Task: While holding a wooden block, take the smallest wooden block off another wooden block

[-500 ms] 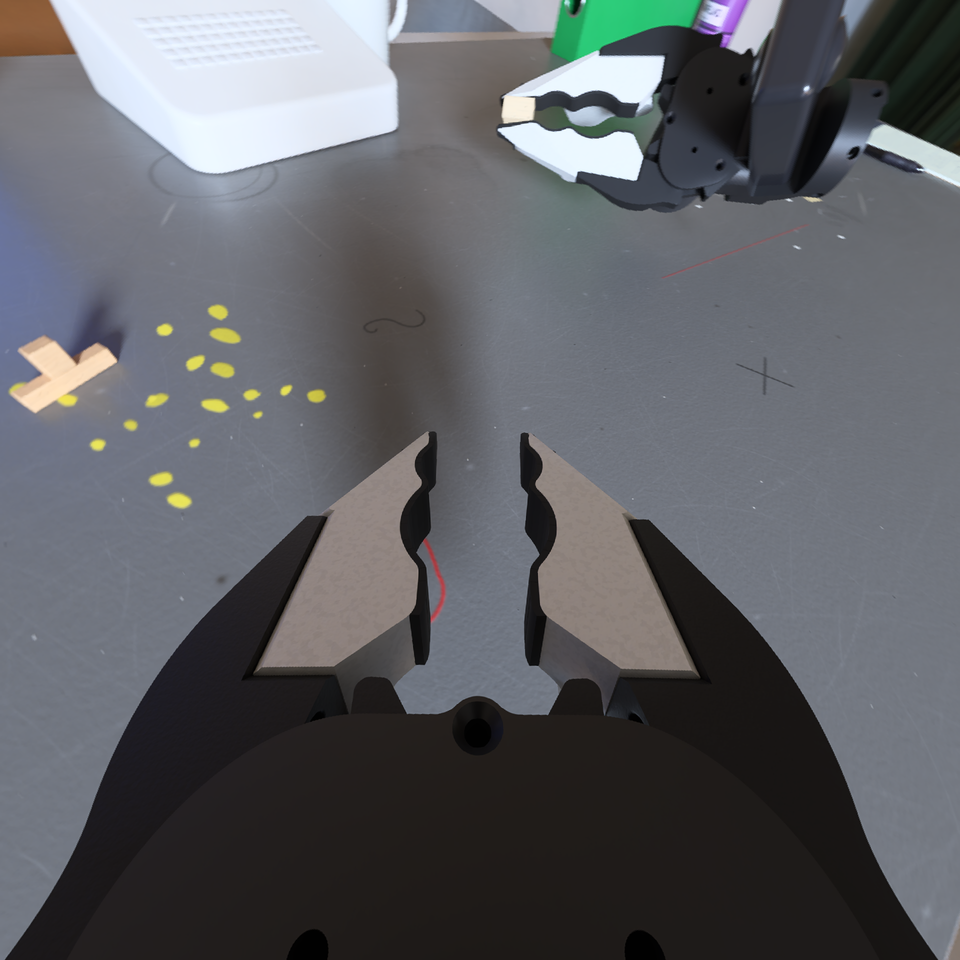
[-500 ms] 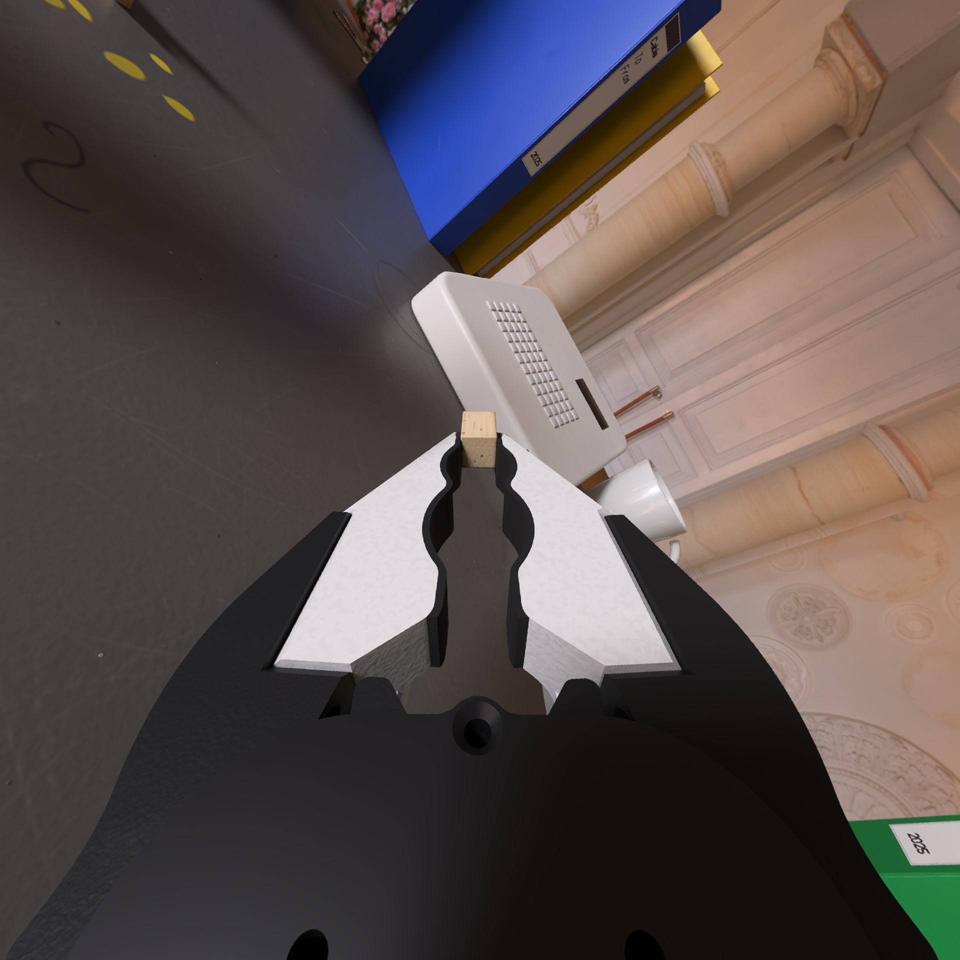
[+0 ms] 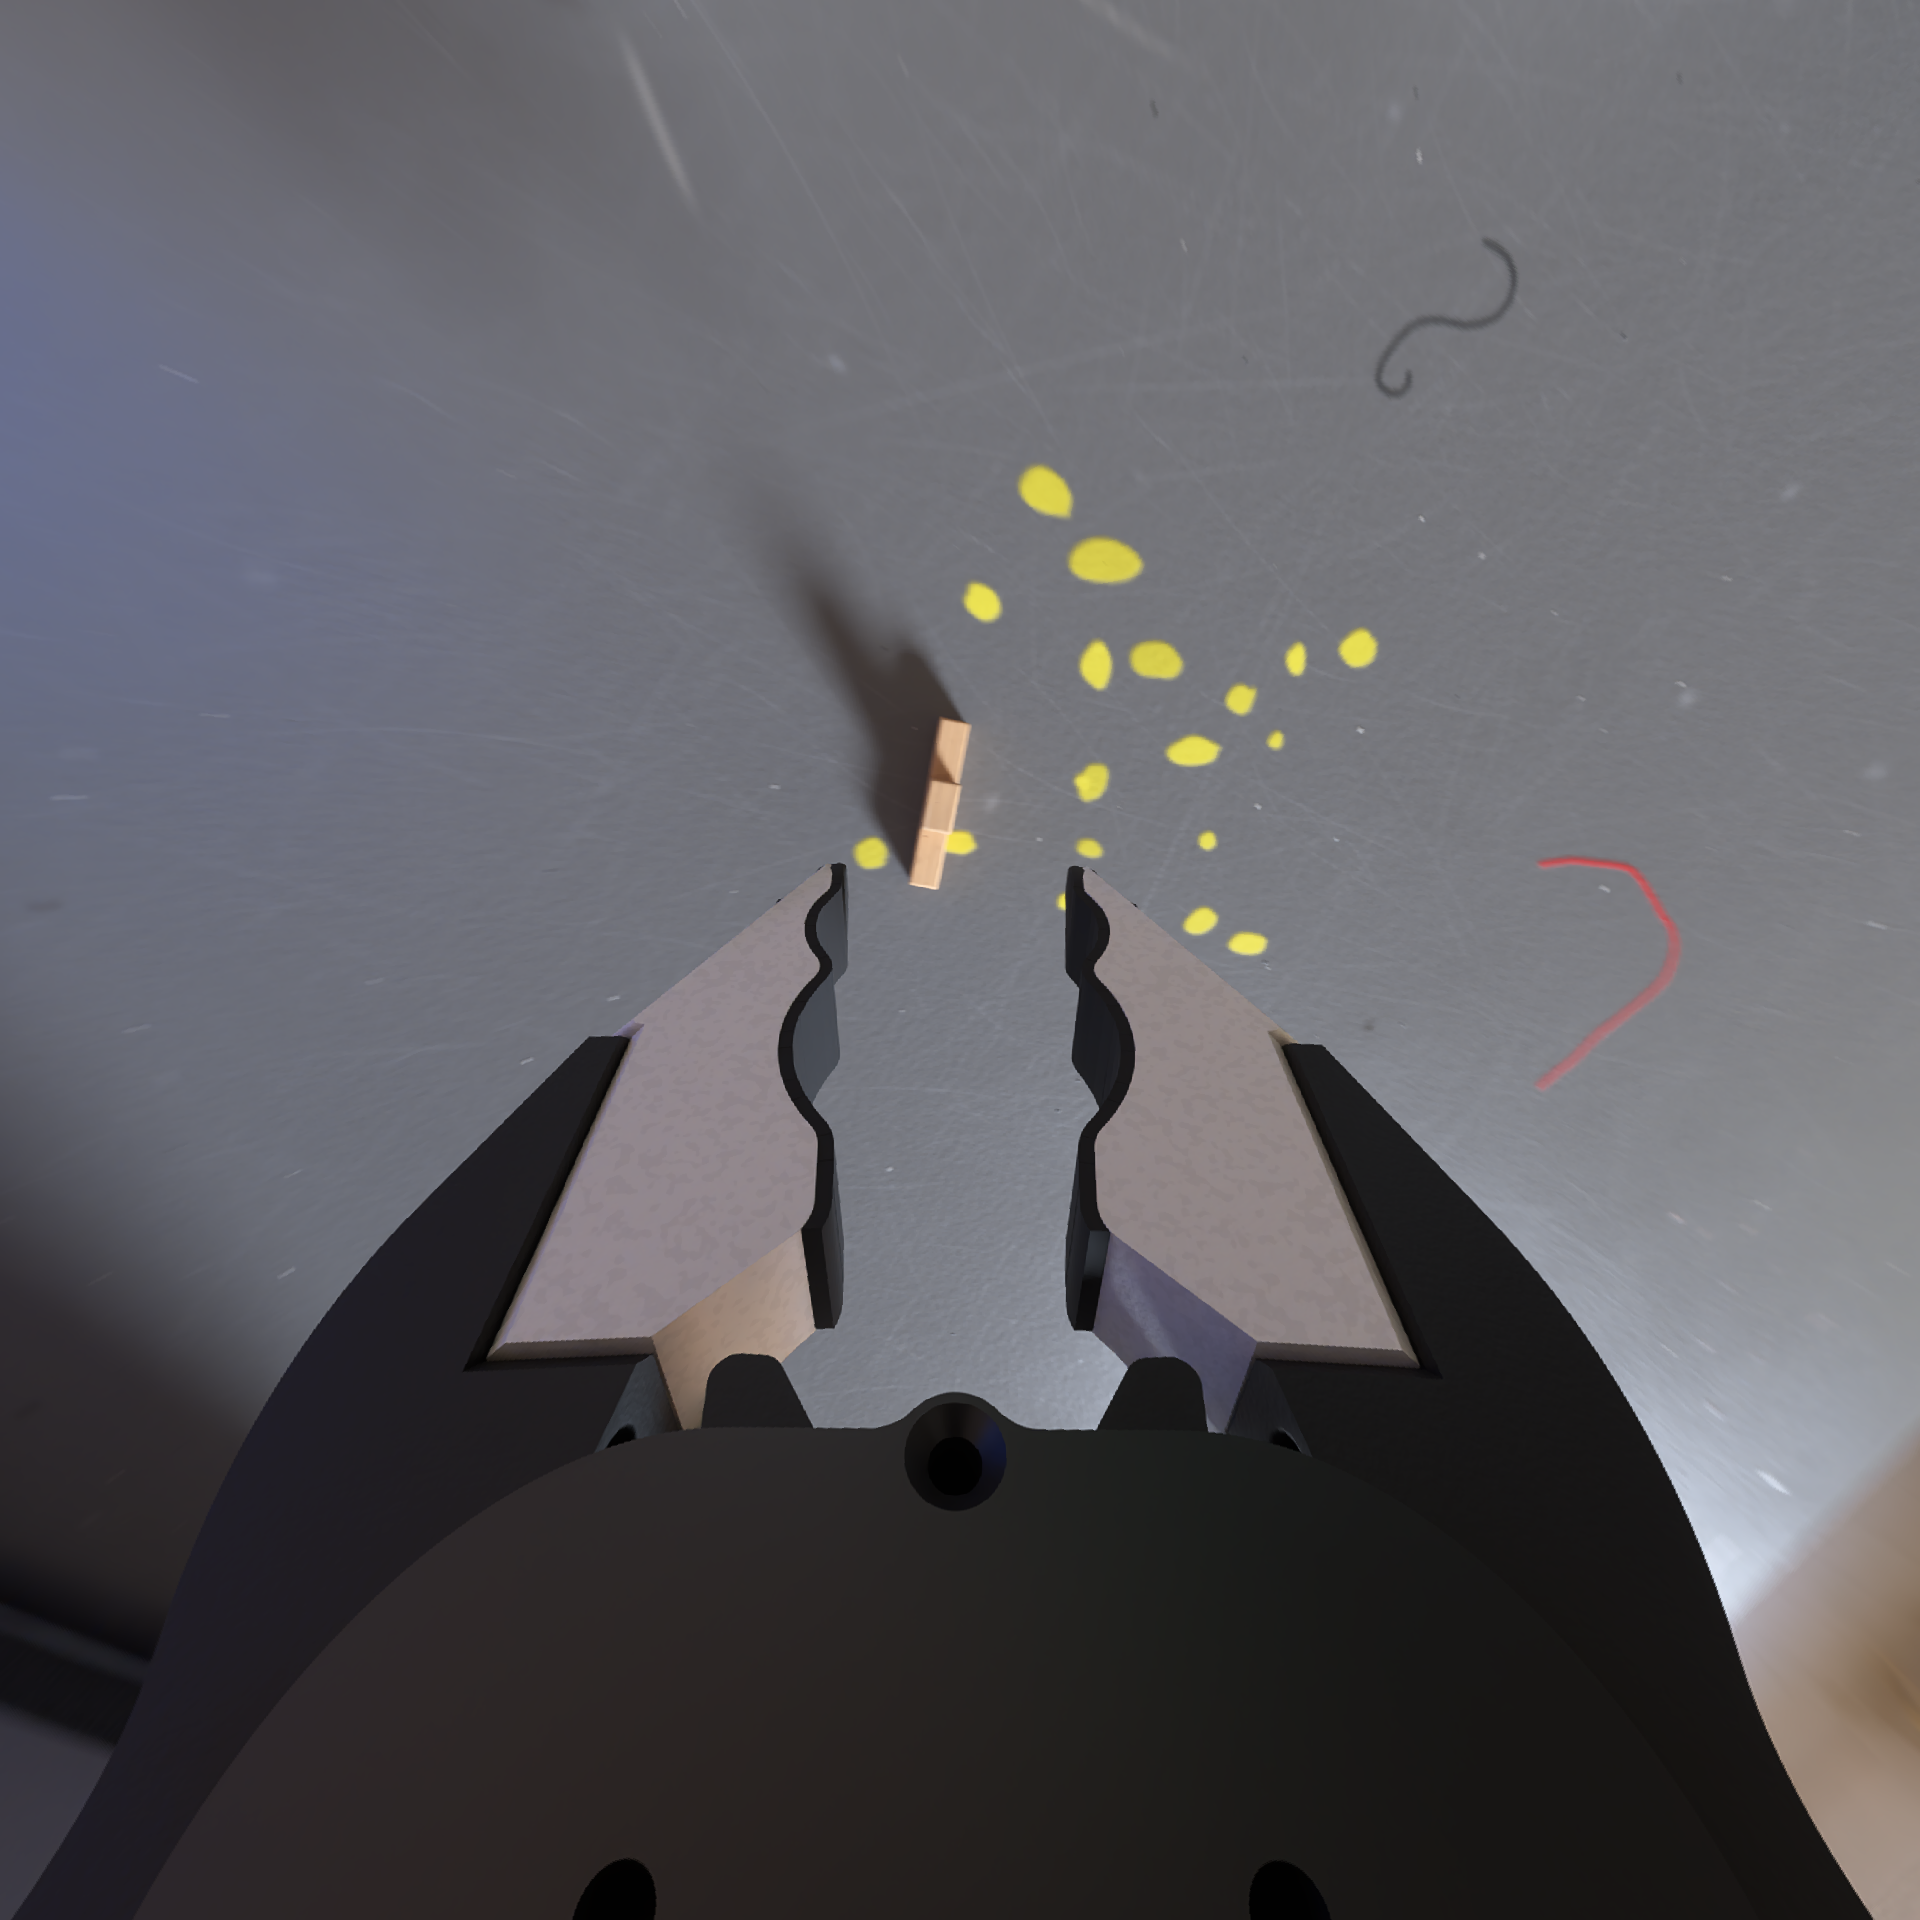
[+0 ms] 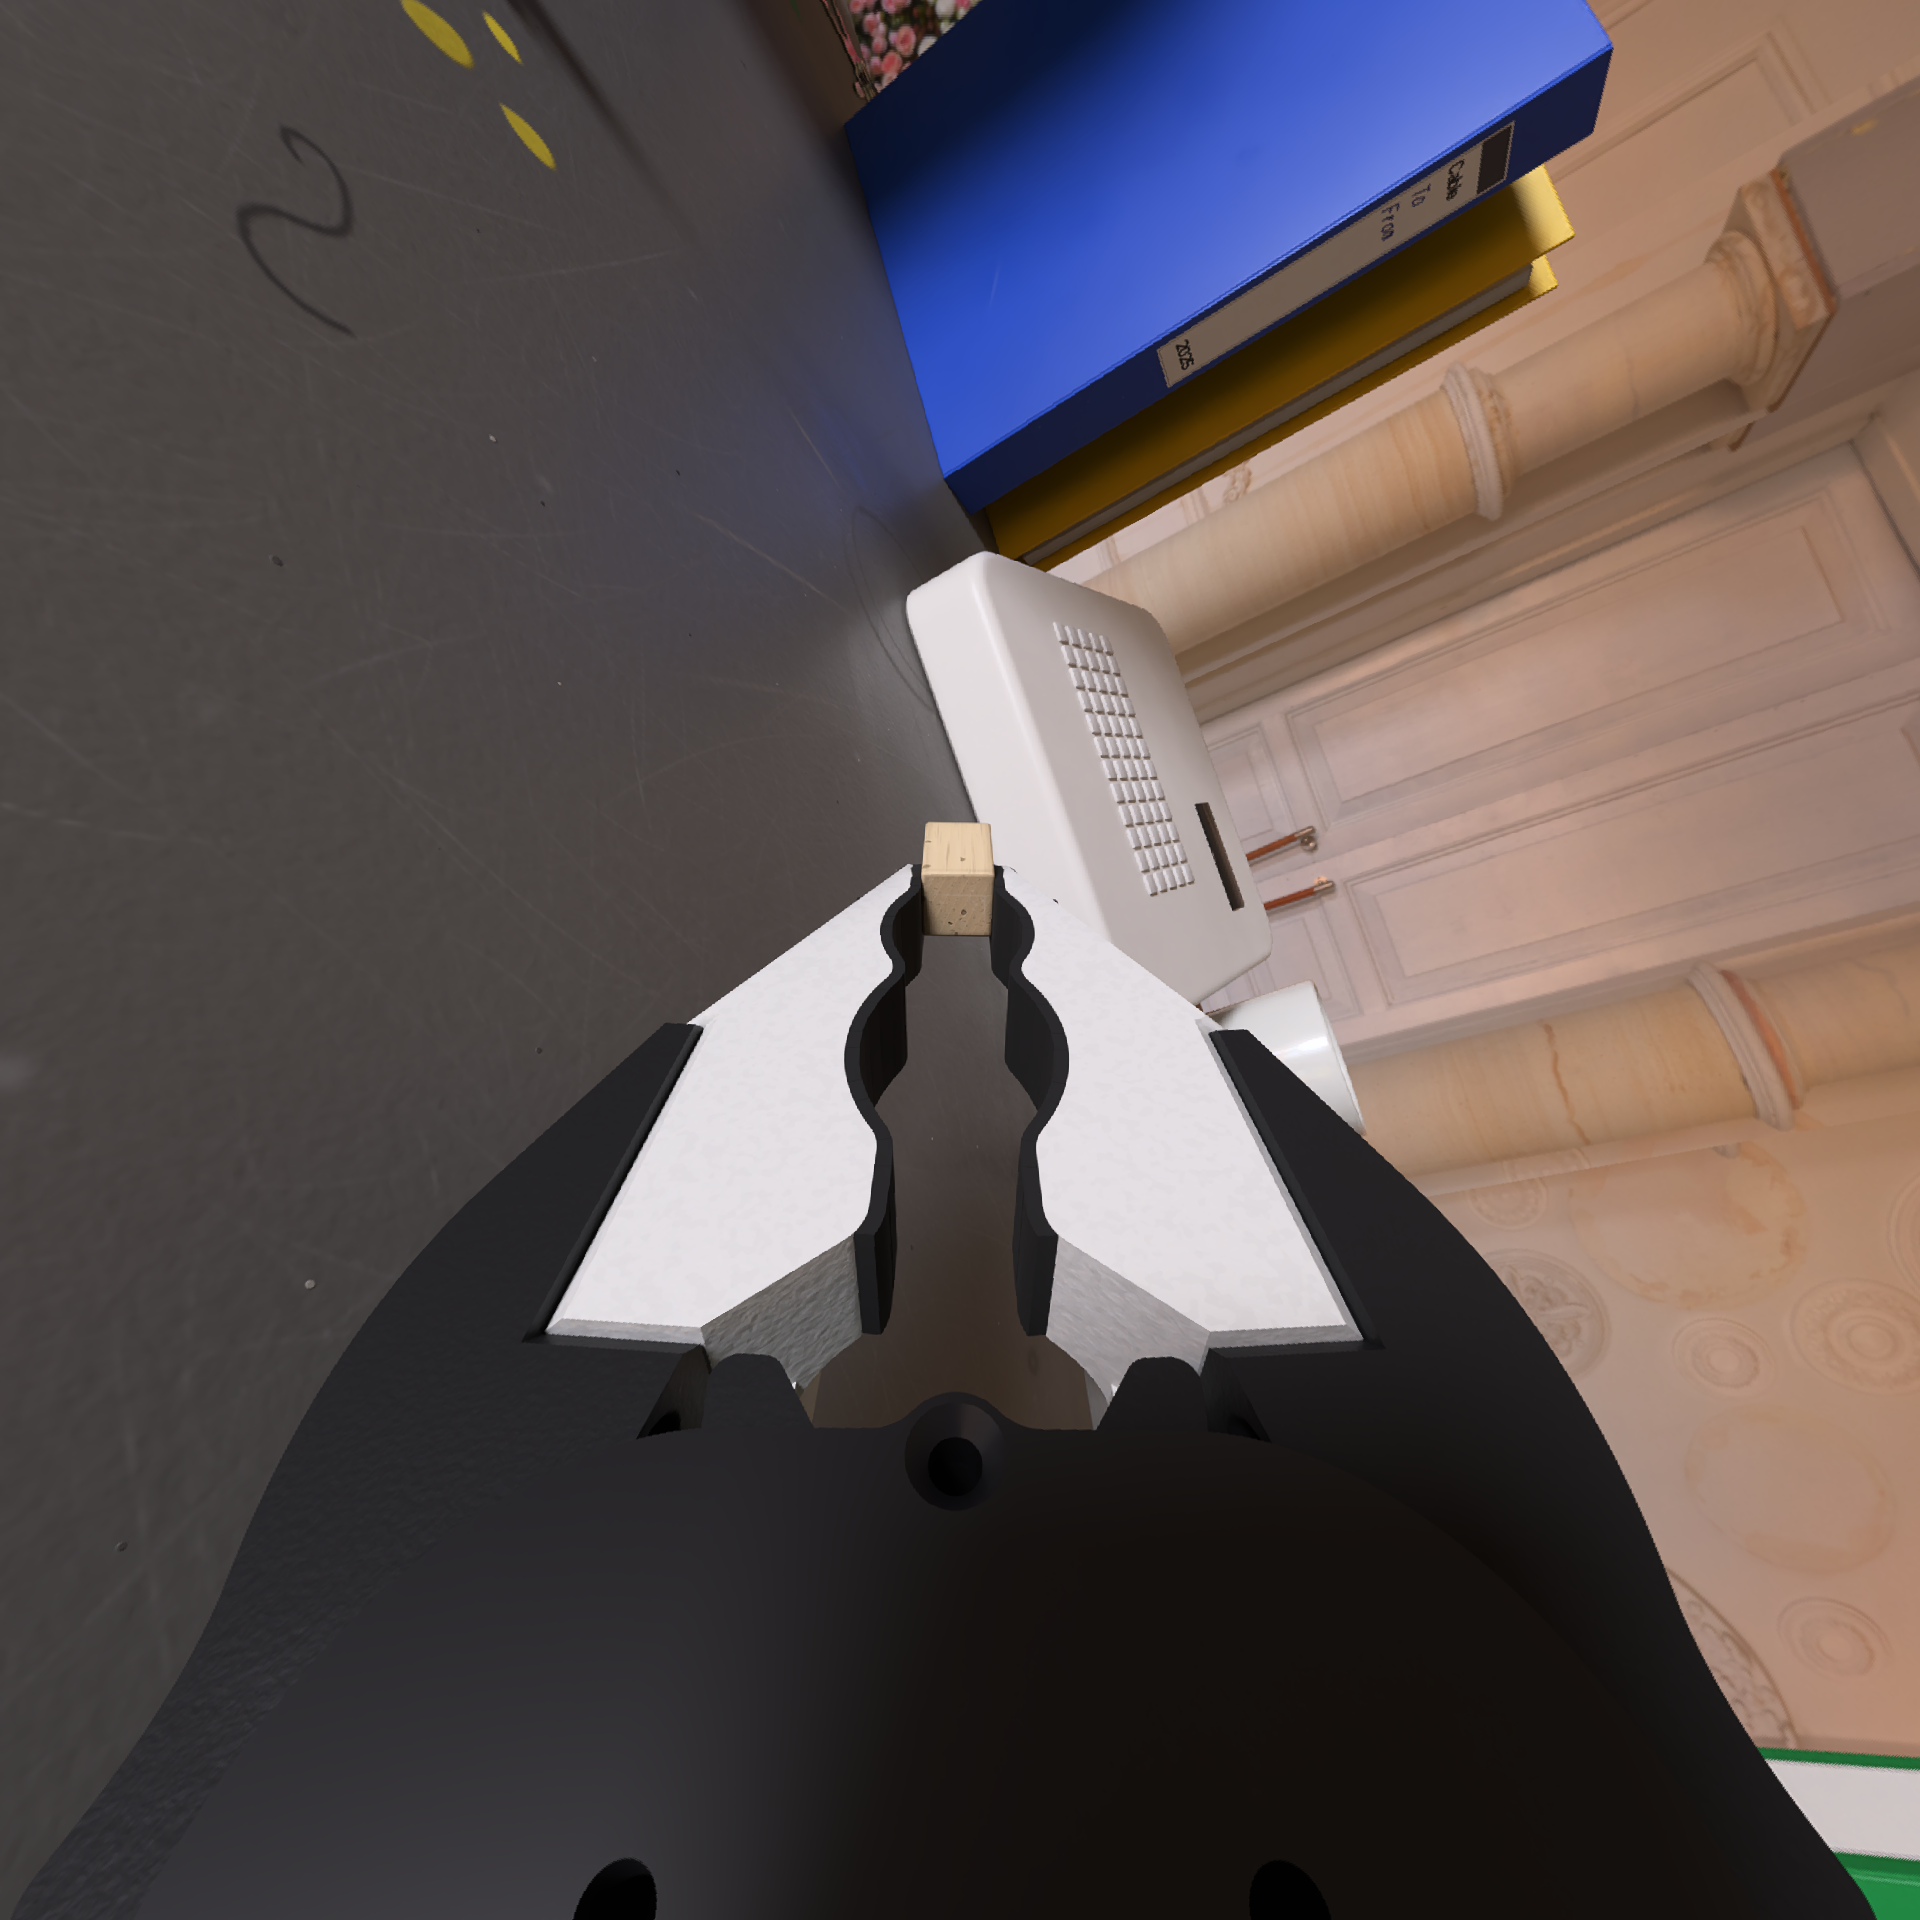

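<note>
Pale wood on a scratched grey worktop [image 3: 416, 520], one piece already held.

The left hand-held gripper [image 3: 956, 883] hovers empty, fingers spread, just short of the stacked blocks [image 3: 940, 805] among yellow spots [image 3: 1104, 561]. The right hand-held gripper [image 4: 956, 883] pinches a cube [image 4: 957, 879] at its tips. The top block looks light, stiff and smooth; take it by its side faces.

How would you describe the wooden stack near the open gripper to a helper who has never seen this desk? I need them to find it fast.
Start at the grey scratched table and find its patch of yellow spots. At the patch's edge, just beyond the open left gripper, lies the stack of wooden blocks. It is the only raised, tan thing there: the spots and scribbles are flat marks.
</note>
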`<act>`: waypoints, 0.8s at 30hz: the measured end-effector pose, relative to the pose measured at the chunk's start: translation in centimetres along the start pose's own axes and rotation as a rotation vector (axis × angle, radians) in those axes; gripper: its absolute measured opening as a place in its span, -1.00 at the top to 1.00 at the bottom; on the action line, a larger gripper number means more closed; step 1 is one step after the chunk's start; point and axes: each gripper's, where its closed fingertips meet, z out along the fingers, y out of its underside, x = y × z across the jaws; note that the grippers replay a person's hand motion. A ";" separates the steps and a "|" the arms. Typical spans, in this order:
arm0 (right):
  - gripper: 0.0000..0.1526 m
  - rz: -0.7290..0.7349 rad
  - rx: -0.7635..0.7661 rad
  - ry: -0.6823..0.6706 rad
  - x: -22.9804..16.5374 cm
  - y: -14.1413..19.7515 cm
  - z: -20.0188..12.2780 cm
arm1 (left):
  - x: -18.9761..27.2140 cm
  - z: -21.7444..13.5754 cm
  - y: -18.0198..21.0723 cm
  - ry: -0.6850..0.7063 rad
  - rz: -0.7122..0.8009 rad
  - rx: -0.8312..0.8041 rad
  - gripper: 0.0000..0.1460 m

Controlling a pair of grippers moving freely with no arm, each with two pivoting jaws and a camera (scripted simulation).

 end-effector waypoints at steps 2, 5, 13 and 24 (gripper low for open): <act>0.85 0.005 0.000 0.000 0.1 0.0 0.0 | 0.5 1.3 0.3 0.127 -0.032 -0.095 0.44; 0.85 0.020 0.005 -0.001 0.2 0.0 0.0 | 0.5 2.5 0.3 0.159 0.004 -0.164 0.40; 0.85 0.059 0.015 -0.003 0.5 0.0 -0.1 | -0.9 4.4 1.2 -0.006 0.128 -0.302 0.65; 0.85 0.049 0.017 0.003 0.5 0.0 -0.2 | -1.1 1.2 -0.1 -0.228 0.160 -0.126 0.91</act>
